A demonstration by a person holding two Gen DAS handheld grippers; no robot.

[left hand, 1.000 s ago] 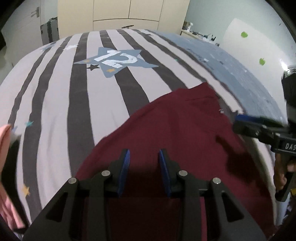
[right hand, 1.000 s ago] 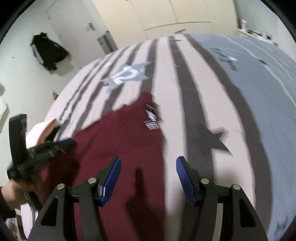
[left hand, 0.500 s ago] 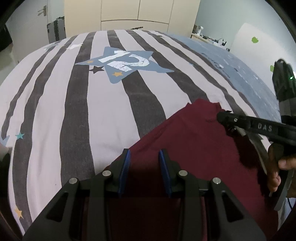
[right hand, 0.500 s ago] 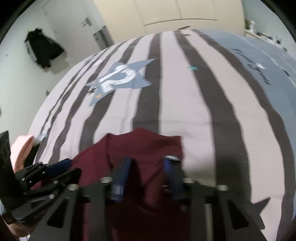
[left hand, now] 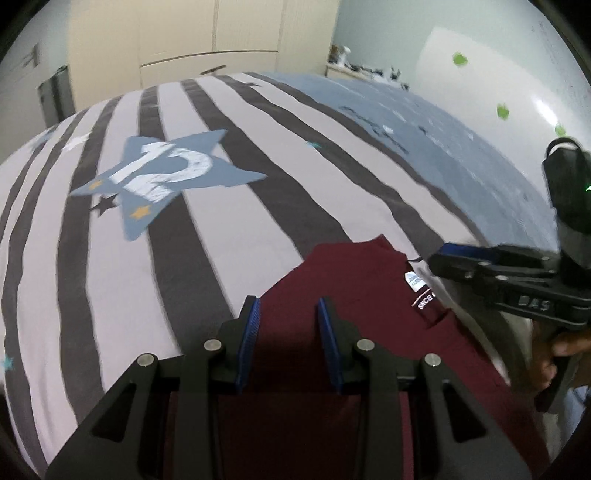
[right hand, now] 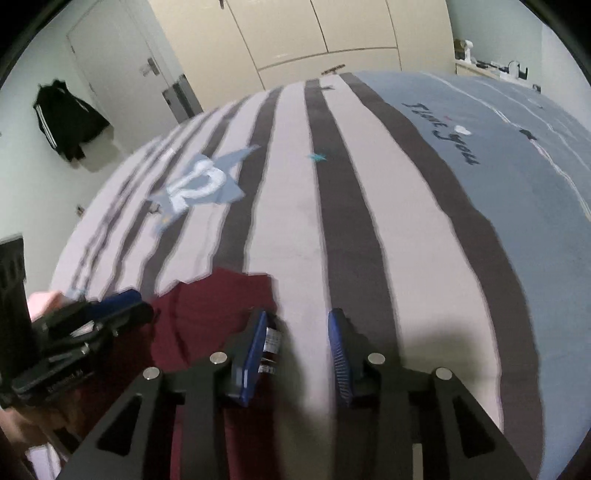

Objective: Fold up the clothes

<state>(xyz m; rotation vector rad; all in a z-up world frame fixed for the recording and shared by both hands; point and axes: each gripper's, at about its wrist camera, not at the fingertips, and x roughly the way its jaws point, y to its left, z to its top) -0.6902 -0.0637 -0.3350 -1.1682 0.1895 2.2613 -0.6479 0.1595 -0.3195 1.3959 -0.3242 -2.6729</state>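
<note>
A maroon T-shirt [left hand: 354,295] with a small white chest logo lies on the striped bedspread [left hand: 155,280]. My left gripper [left hand: 288,321] is open just above the shirt, its pads apart with maroon cloth showing between them. My right gripper [right hand: 297,332] is open at the shirt's right edge [right hand: 221,310], its left pad beside the white care label [right hand: 271,341], with bare bedspread [right hand: 369,206] between the pads. Each gripper also shows from the side in the other view: the right one [left hand: 498,269] and the left one [right hand: 81,325].
The bedspread has grey and dark stripes, a blue star with the number 12 [left hand: 162,173] and a blue section on the right [right hand: 509,155]. A pink cloth [right hand: 40,302] lies at the left. Wardrobe doors [right hand: 295,33] stand behind the bed; a black jacket [right hand: 66,118] hangs on the wall.
Both grippers drew back toward the near edge of the bed. The right gripper closed over the shirt's collar area, then opened again and now sits at the shirt's right edge.
</note>
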